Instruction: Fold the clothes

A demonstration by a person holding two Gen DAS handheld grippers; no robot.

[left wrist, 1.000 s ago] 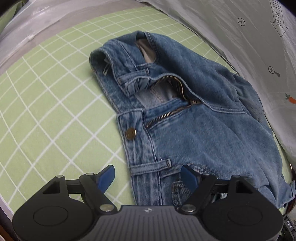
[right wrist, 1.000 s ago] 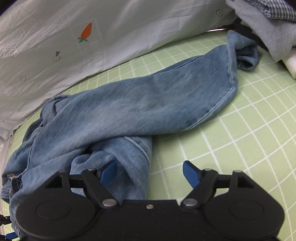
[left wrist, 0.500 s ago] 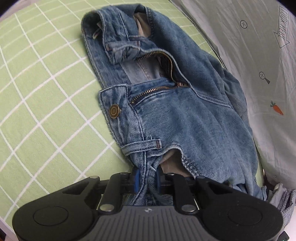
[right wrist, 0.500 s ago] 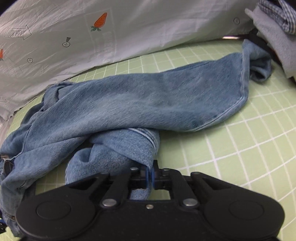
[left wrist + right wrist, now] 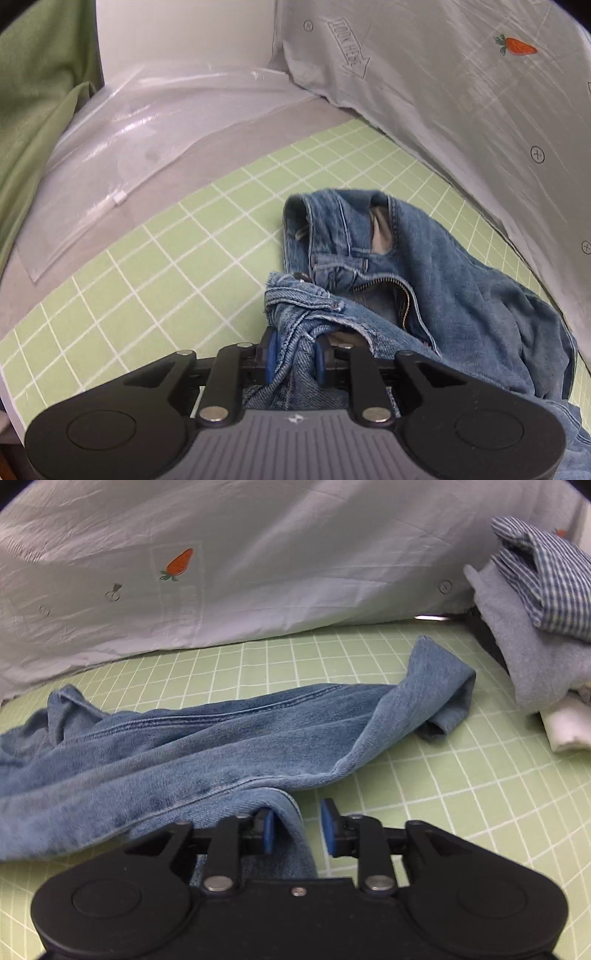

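Left claw (image 5: 294,357) pinches the jeans (image 5: 436,295) at the bunched waistband — right claw (image 5: 297,830) stands spread, denim between its pads, on the green mat (image 5: 461,775).

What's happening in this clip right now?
A person with a handheld gripper in each hand is folding a pair of blue jeans on a green checked mat. The left gripper is clamped on bunched denim at the waistband, beside the open zipper. The right gripper has a fold of a jeans leg between its fingers, with a gap on one side. A pile of clothes sits nearby.
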